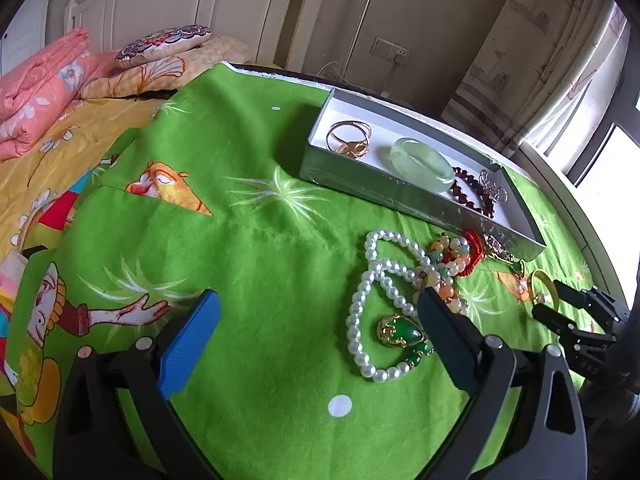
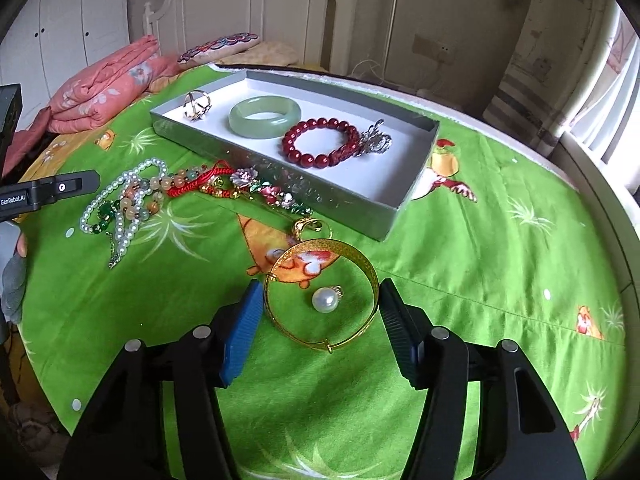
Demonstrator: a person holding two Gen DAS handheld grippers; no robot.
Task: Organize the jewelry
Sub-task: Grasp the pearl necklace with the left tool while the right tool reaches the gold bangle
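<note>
- While spread to either side of the thin gold bangle [image 2: 322,292], right tongs [image 2: 320,320] not yet pinching it: pads just outside the rim, likely lined up for a squeeze across the hoop.
- Inside that hoop, loose on the green cartoon-print cloth [image 2: 480,280]: a single white pearl pendant [image 2: 324,299], at risk of being dragged along.
- Left tongs [image 1: 318,326] spread wide and empty, hovering beside the white pearl necklace [image 1: 370,304] with its green-and-gold pendant [image 1: 400,330].
- Already sorted in a row in the shallow grey cardboard tray [image 2: 280,168]: gold ring [image 2: 196,105], pale green jade bangle [image 2: 264,116], dark red bead bracelet [image 2: 320,142].
- Tangled just in front of the tray: red cord, pastel beads, flower charms [image 2: 256,184], probably awaiting sorting.
</note>
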